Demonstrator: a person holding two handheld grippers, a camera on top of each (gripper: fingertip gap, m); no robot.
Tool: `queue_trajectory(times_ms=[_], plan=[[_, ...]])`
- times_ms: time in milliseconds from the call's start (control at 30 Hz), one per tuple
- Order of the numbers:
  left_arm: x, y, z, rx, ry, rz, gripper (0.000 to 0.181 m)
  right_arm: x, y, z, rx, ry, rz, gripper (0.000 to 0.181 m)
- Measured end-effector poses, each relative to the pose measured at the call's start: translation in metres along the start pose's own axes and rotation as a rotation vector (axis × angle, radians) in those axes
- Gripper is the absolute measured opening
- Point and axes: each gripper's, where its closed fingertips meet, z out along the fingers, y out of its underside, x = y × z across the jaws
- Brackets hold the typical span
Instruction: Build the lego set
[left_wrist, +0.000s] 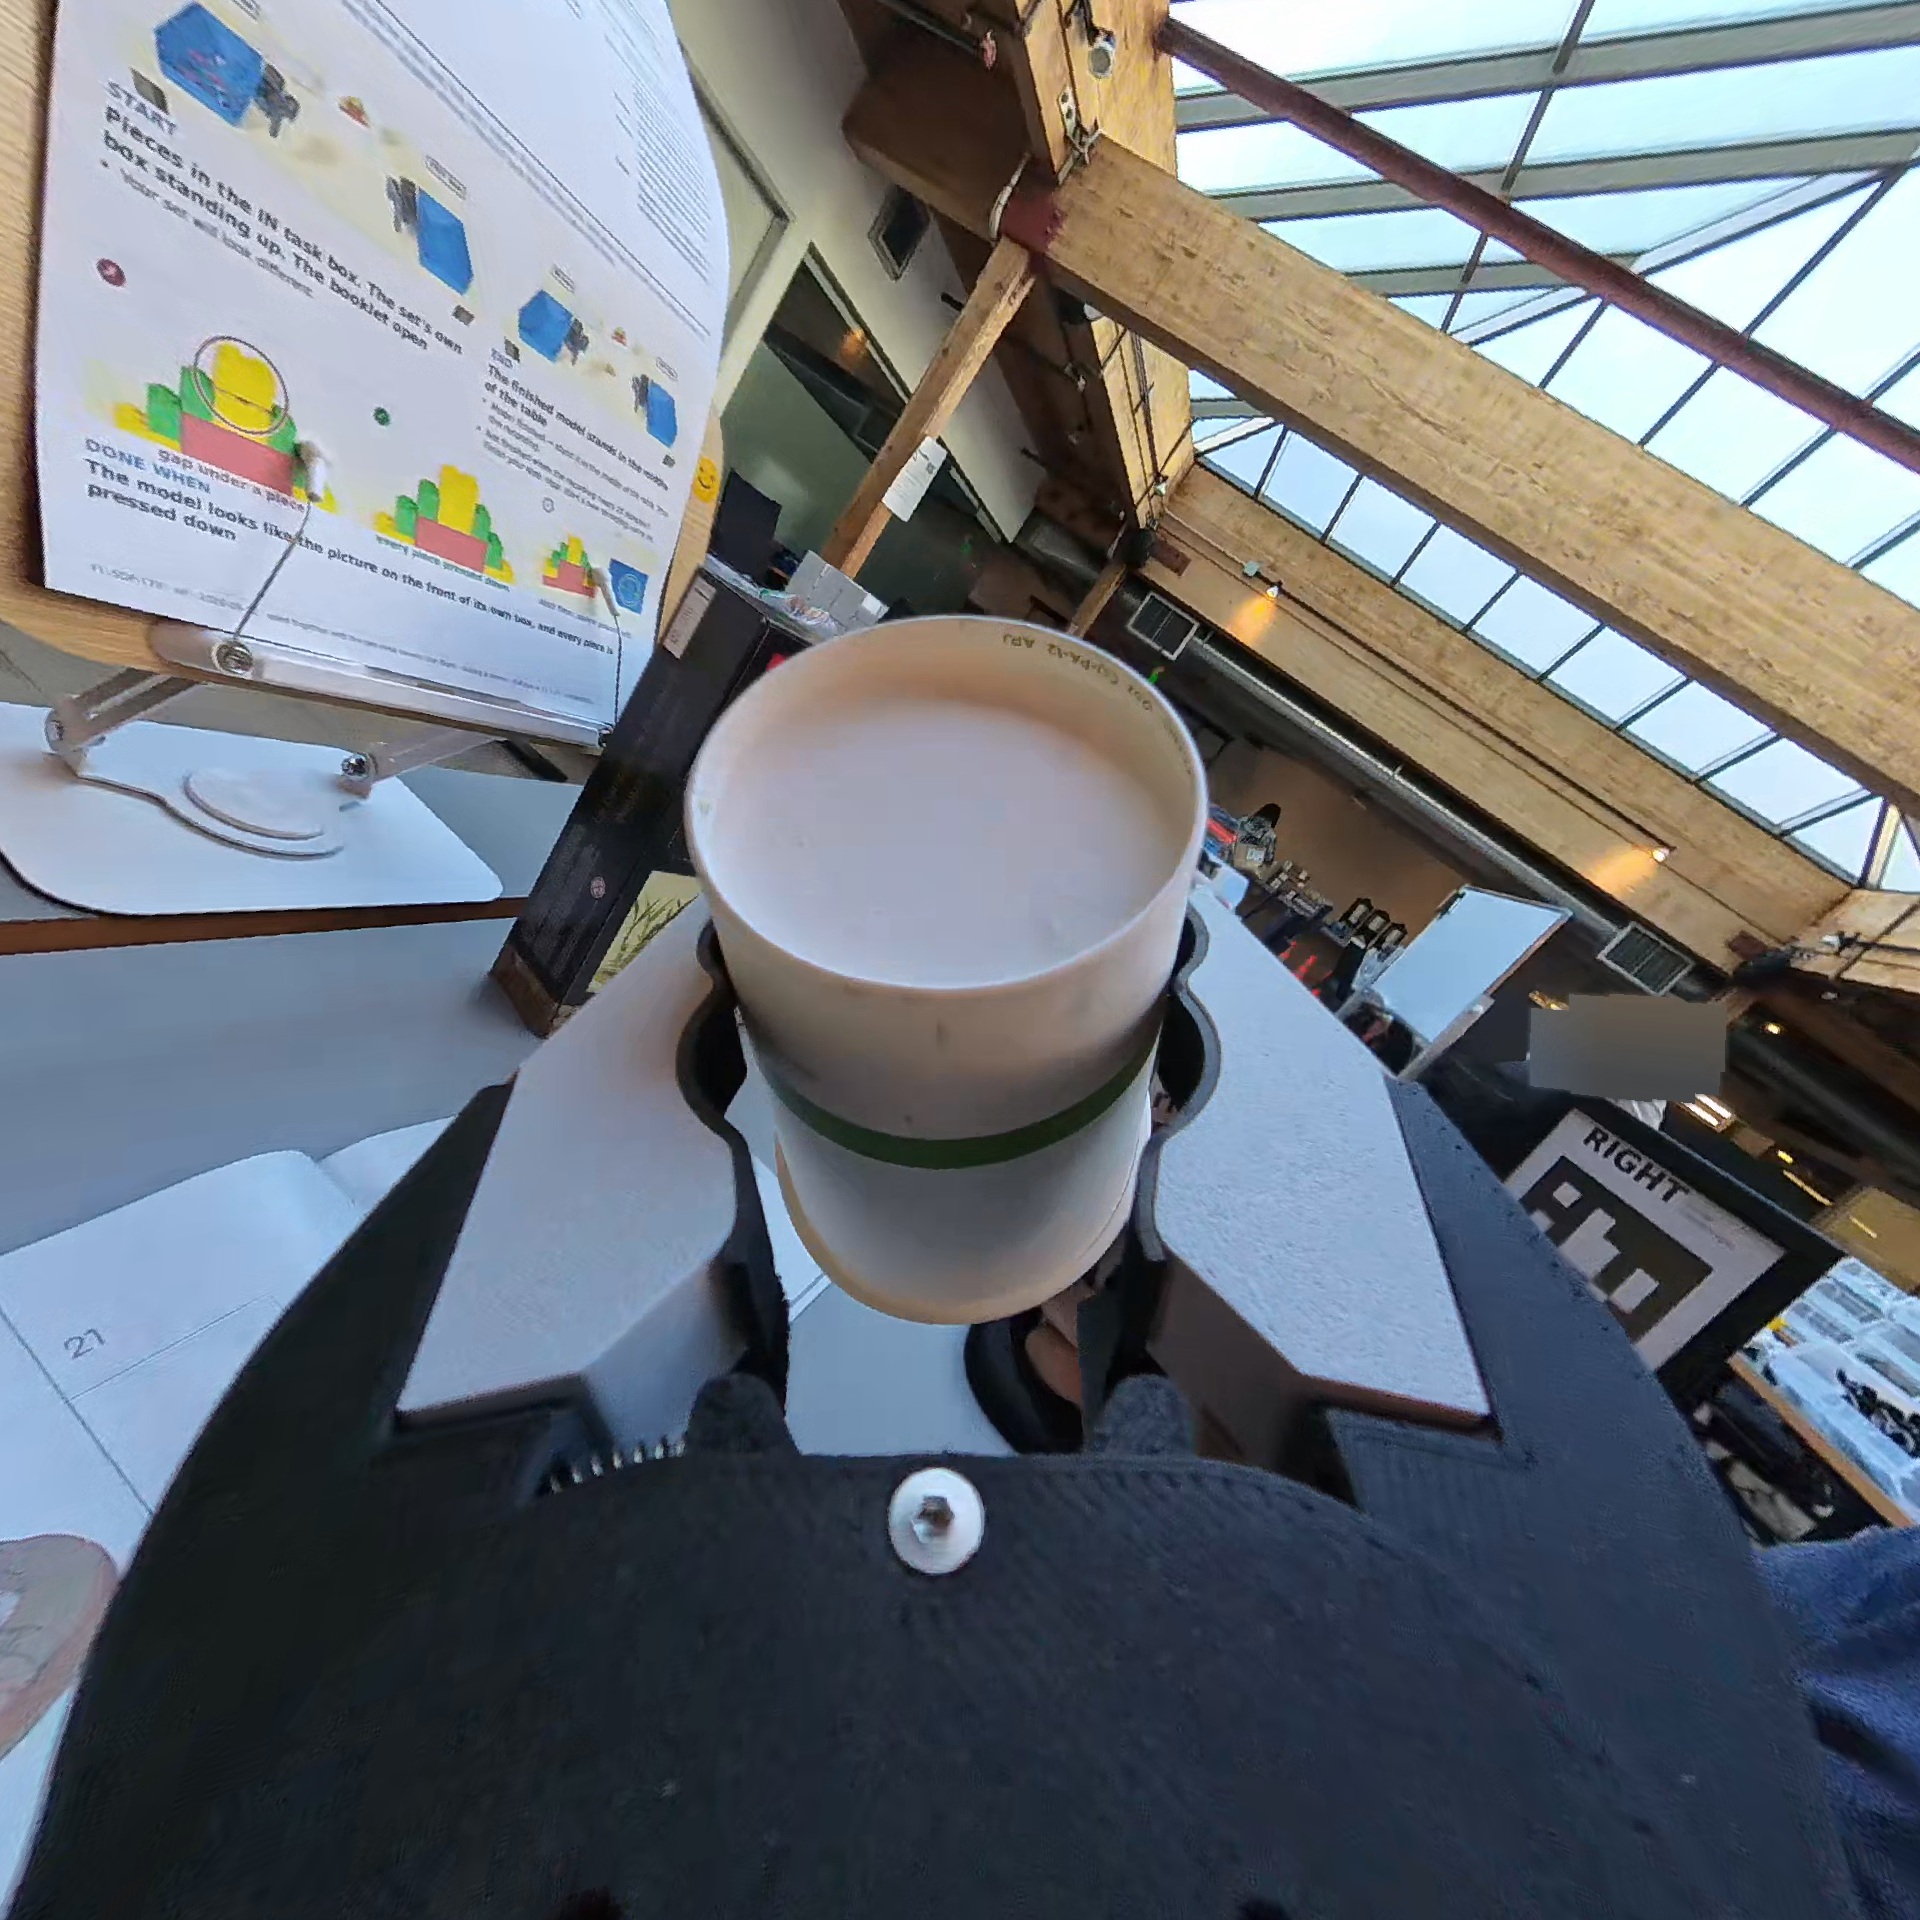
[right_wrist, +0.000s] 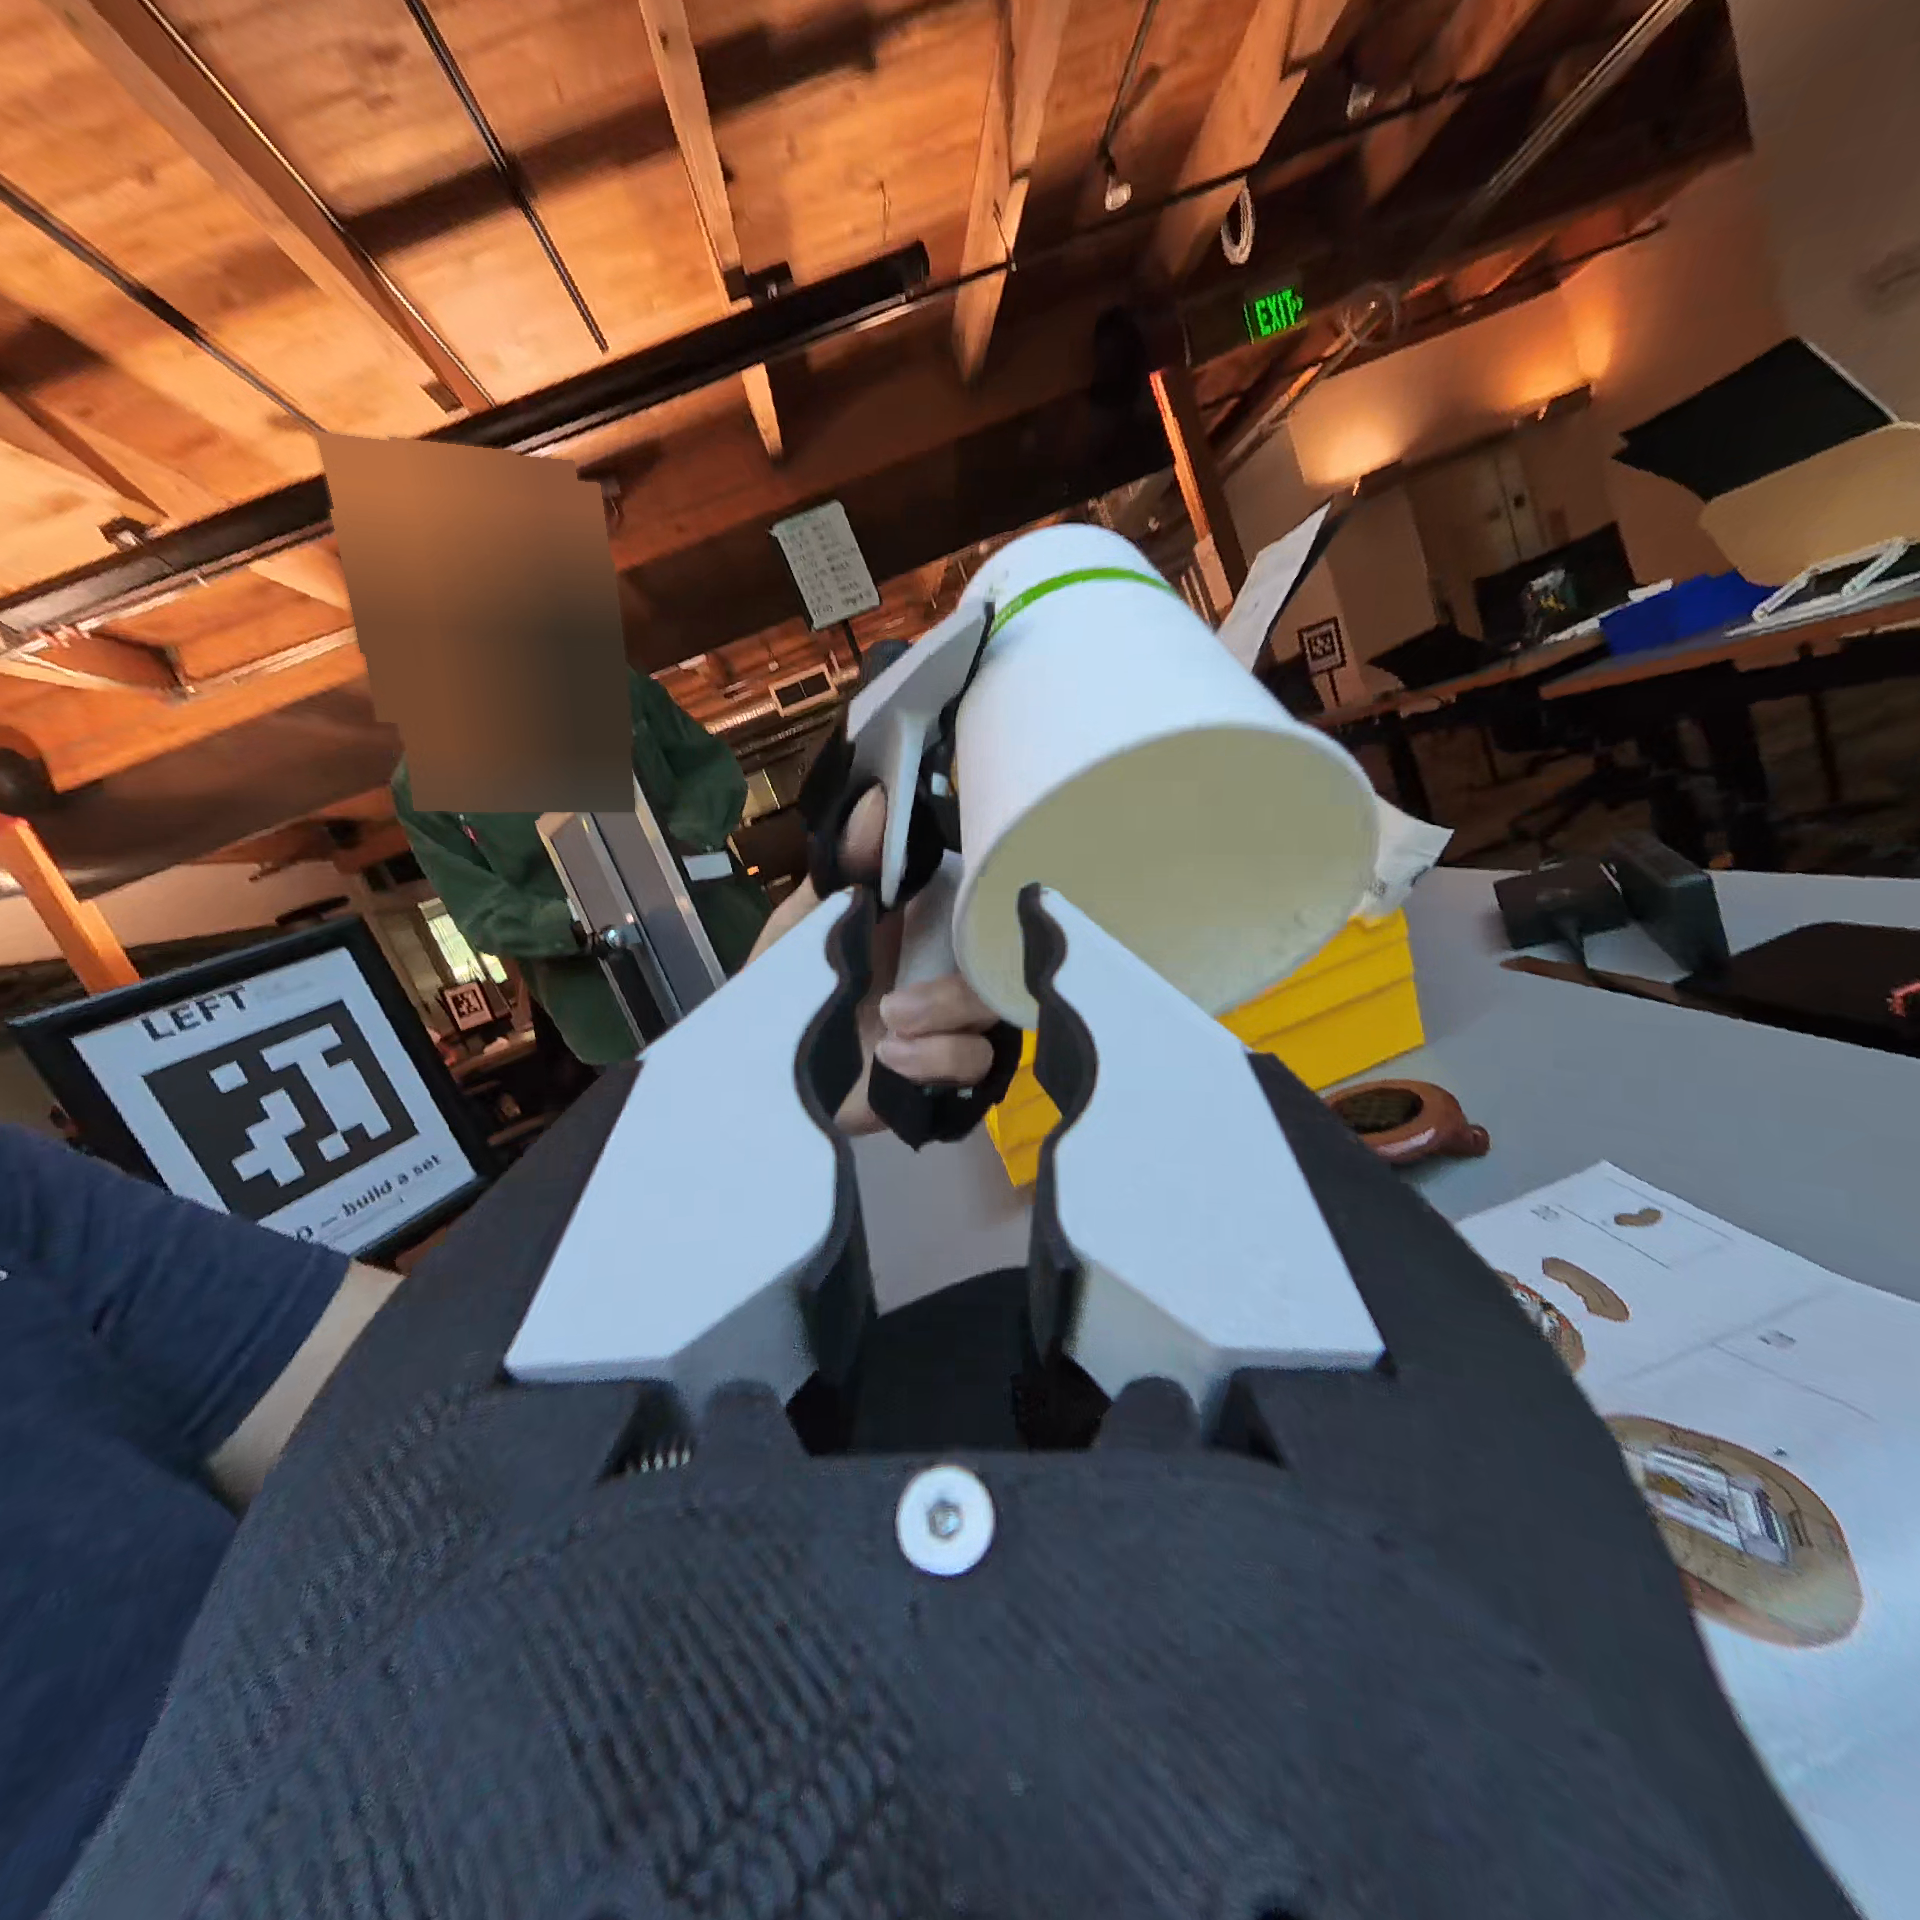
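Observation:
My left gripper is shut on a white paper cup with a green stripe, gripping it around its lower half. The cup's open mouth faces away from the camera, and nothing shows inside it. In the right wrist view the same cup is held tilted above the table, mouth toward my right gripper, with the left gripper's finger against its side. My right gripper is open and empty, its fingertips just below the cup's rim. A brown round piece lies on the grey table.
An instruction sheet on a stand and a black box stand at the left. An open booklet lies at the right, also in the left wrist view. A yellow box sits behind the cup. A person in green stands beyond. My hands' fingertips stand some 8 cm from each other.

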Motion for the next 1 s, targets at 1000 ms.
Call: queue_trajectory(times_ms=[1000], plan=[[-0.022, 0.057, -0.069, -0.166, -0.165, 0.116, 0.09, 0.02, -0.178, -0.176, -0.075, 0.526, -0.729, 0.0]])
